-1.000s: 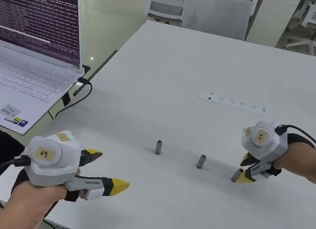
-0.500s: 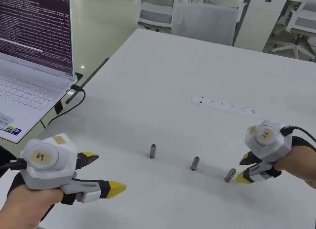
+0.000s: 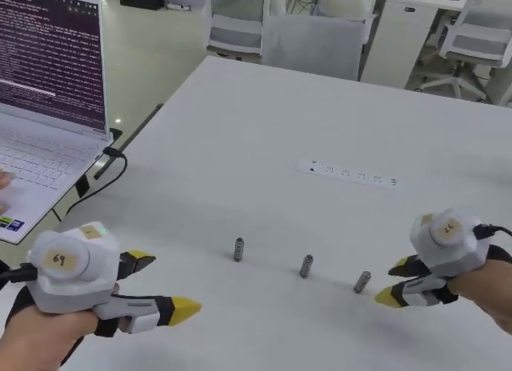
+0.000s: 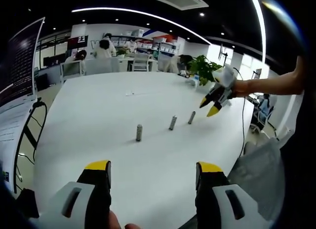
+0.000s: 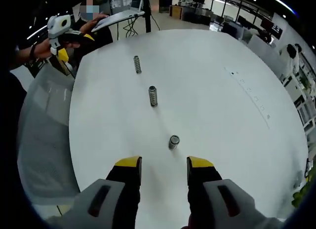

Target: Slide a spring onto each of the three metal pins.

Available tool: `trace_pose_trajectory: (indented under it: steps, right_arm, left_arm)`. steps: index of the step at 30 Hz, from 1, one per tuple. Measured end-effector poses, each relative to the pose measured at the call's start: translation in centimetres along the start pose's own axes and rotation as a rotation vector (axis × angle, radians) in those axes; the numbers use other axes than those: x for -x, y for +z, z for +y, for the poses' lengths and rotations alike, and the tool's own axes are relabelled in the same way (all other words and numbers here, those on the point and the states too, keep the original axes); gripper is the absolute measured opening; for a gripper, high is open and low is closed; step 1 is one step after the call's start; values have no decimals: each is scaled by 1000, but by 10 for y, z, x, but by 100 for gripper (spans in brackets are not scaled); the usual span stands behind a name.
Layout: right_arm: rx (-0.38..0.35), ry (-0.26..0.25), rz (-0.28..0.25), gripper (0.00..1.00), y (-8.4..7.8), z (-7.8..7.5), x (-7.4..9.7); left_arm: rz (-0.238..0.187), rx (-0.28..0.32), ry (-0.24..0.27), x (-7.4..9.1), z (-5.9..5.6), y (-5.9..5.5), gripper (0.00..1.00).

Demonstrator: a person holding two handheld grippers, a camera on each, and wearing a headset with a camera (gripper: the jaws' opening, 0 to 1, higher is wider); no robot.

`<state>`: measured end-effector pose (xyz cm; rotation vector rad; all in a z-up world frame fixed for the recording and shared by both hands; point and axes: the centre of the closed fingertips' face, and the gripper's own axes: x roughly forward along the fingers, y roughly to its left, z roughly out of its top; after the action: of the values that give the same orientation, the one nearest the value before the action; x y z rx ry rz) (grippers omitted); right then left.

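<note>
- Tongs status: left tongs [image 3: 170,285] were spread wide with nothing between them, low over the near-left part of the desk [image 3: 264,131] and well apart from the work.
- Right tongs [image 3: 387,284] were parted by a moderate gap and also empty. Their yellow tips sat just beside the right spring [image 3: 362,281] without touching it.
- Task items: three short grey coil springs stood upright in a row across the near middle of the desk: left spring [image 3: 238,249], middle spring [image 3: 306,265] and right spring. They were evenly spaced and apart from one another.
- No loose spring lay on the desk. Pins were hidden inside the coils. In the right gripper view the nearest coil showed a round top with a dark centre, but I could not tell whether a pin was in it.
- Judgement: all three springs looked seated, since free coils this slim would hardly stand alone. The step in hand read as the release at the last spring, with the task at or near its end.
- Next move, if any: draw the right tongs straight back without brushing the right spring, then check that each coil sits fully down.
- Off-task: power strip [image 3: 346,173] lay beyond the row and laptop [image 3: 48,75] sat at far left.
</note>
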<state>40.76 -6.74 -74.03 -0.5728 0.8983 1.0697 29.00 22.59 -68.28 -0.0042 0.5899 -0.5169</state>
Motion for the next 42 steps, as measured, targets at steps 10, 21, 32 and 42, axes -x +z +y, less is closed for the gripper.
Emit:
trace_pose_trajectory:
  steps: [10, 21, 32, 42]
  right_arm:
    - [-131, -24, -140, 41, -1, 17, 18]
    - [-175, -49, -244, 47, 3, 34, 35]
    - [-224, -64, -296, 50, -3, 56, 44]
    - [-268, -75, -345, 58, -8, 74, 55]
  left_arm:
    - [-7, -13, -11, 1, 0, 3, 66]
    - [-14, -26, -25, 2, -3, 6, 66]
    - [-16, -40, -36, 2, -3, 8, 67]
    - [-27, -44, -40, 5, -4, 12, 67]
